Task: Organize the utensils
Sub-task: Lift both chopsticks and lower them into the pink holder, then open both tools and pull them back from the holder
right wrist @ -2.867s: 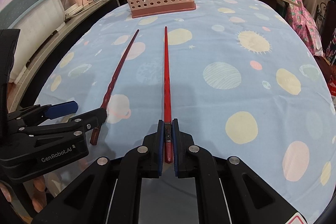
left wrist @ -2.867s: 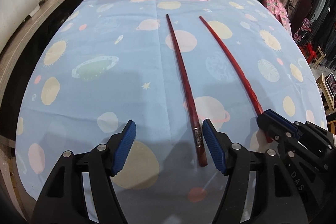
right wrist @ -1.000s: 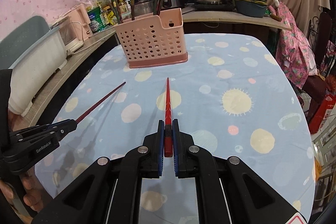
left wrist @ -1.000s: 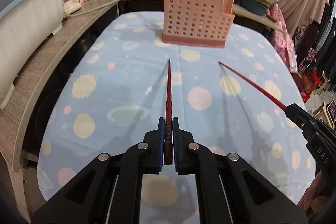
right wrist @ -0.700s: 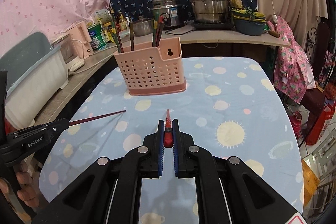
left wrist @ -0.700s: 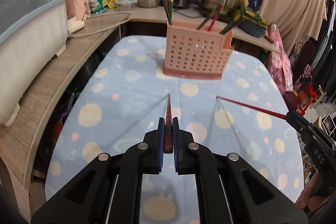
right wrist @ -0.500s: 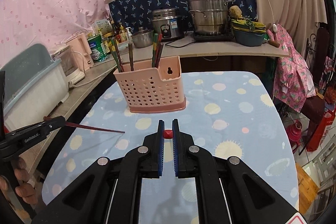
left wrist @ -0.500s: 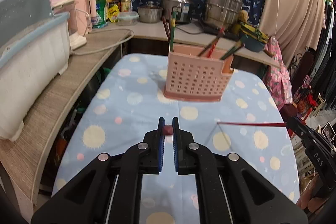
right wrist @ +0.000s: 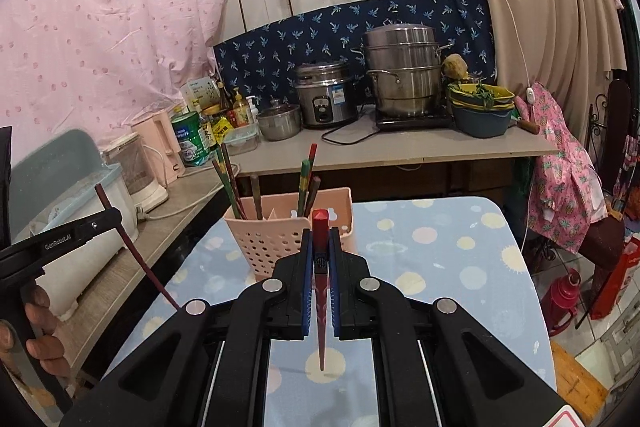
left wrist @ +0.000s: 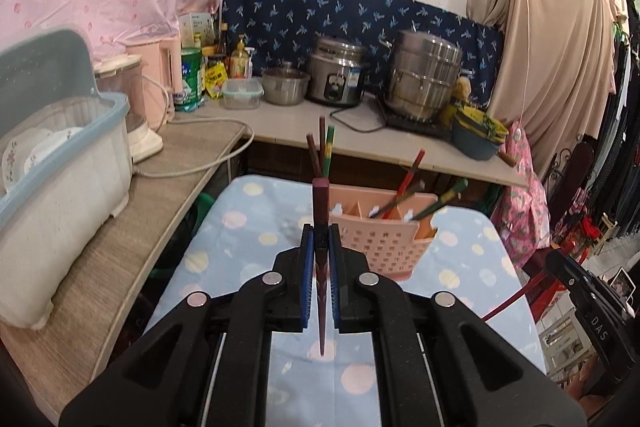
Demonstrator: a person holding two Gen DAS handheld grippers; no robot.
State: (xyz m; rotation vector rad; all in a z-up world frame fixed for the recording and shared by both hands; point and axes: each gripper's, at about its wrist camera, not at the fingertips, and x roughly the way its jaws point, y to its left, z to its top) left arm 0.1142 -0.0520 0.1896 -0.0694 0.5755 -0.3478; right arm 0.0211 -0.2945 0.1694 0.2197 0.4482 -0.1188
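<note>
left gripper (left wrist: 320,247) clenched on dark maroon chopstick (left wrist: 321,211), held near its thick end; butt sticking up past the pads, tapered tip hanging at 6 o'clock between the fingers, above the tablecloth (left wrist: 248,219). right gripper (right wrist: 320,251) clamped the same way on red chopstick (right wrist: 320,227), butt up, tip down at 6 o'clock. both lifted clear of the table, not touching it.

pink perforated utensil caddy (right wrist: 280,231) at 12 o'clock from the right gripper, standing on the far end of the planet-print cloth; from left view sitting slightly toward 1 o'clock. already holding several chopsticks (right wrist: 306,179), leaning in different compartments. neither held chopstick touching the caddy.

in right view, left gripper at 9 o'clock with fingers of a hand (right wrist: 38,343) wrapped on its handle. counter behind at 12 o'clock with rice cooker (right wrist: 326,99) and steel steamer pot (right wrist: 404,67).
</note>
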